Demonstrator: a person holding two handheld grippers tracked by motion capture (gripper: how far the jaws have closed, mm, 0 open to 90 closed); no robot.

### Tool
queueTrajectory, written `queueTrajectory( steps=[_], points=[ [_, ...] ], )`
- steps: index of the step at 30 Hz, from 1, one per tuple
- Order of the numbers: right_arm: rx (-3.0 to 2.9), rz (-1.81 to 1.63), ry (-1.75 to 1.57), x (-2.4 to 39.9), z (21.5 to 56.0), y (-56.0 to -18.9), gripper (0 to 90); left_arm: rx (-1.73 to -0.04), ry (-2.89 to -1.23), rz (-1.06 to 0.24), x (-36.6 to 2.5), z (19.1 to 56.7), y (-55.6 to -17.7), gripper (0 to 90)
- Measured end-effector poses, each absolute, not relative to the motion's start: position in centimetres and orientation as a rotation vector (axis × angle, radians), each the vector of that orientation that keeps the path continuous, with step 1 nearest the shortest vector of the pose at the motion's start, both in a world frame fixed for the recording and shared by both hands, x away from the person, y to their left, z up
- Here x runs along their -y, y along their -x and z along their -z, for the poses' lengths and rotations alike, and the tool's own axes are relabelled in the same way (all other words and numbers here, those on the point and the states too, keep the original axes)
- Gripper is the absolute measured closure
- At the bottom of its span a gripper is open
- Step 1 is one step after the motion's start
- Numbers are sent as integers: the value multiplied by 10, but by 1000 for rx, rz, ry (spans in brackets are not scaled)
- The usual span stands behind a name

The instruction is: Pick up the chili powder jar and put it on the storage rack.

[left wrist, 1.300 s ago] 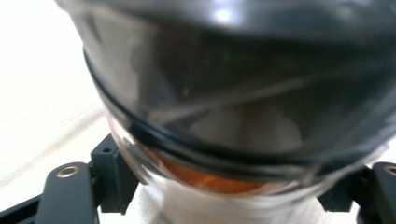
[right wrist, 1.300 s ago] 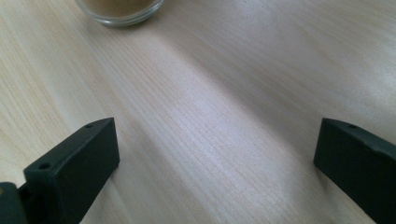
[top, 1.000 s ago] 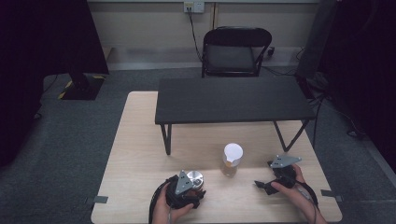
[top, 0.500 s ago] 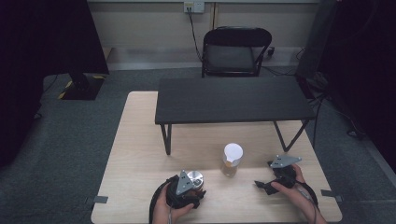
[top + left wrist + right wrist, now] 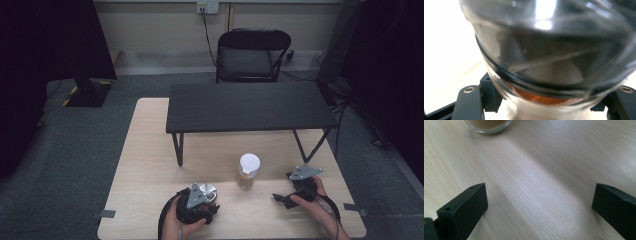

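Note:
My left gripper [image 5: 209, 199] is at the table's front, shut on a small clear glass jar [image 5: 554, 62]. From above, the jar's silvery top [image 5: 208, 190] shows beside the grey plate. In the left gripper view the jar sits very close, with a dark band and an orange tint low down, and a black jaw presses on each side. A glass bottle [image 5: 248, 171] with a white cap and tan contents stands upright between the two hands. My right gripper [image 5: 281, 198] lies low over the wood, right of the bottle and open [image 5: 539, 202]. The bottle's base [image 5: 488, 125] is ahead of its jaws.
A low black bench [image 5: 250, 106] spans the far half of the light wooden table [image 5: 150, 150], its legs standing behind the bottle. A black folding chair [image 5: 250, 57] sits beyond the table. Grey carpet surrounds it.

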State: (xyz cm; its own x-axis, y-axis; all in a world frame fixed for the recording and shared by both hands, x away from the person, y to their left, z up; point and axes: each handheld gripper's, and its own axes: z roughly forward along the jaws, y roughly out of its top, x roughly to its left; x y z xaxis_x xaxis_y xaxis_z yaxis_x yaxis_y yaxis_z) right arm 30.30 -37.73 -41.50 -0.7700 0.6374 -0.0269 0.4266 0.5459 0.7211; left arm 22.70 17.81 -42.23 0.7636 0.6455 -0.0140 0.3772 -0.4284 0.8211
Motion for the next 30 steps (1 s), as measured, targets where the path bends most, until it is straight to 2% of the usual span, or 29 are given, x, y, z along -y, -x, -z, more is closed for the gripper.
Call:
queueTrajectory(
  steps=[30],
  points=[
    [-2499, -1051, -884, 377, 415, -303, 0, -780, -2035, -368, -201, 358, -244, 306]
  ],
)
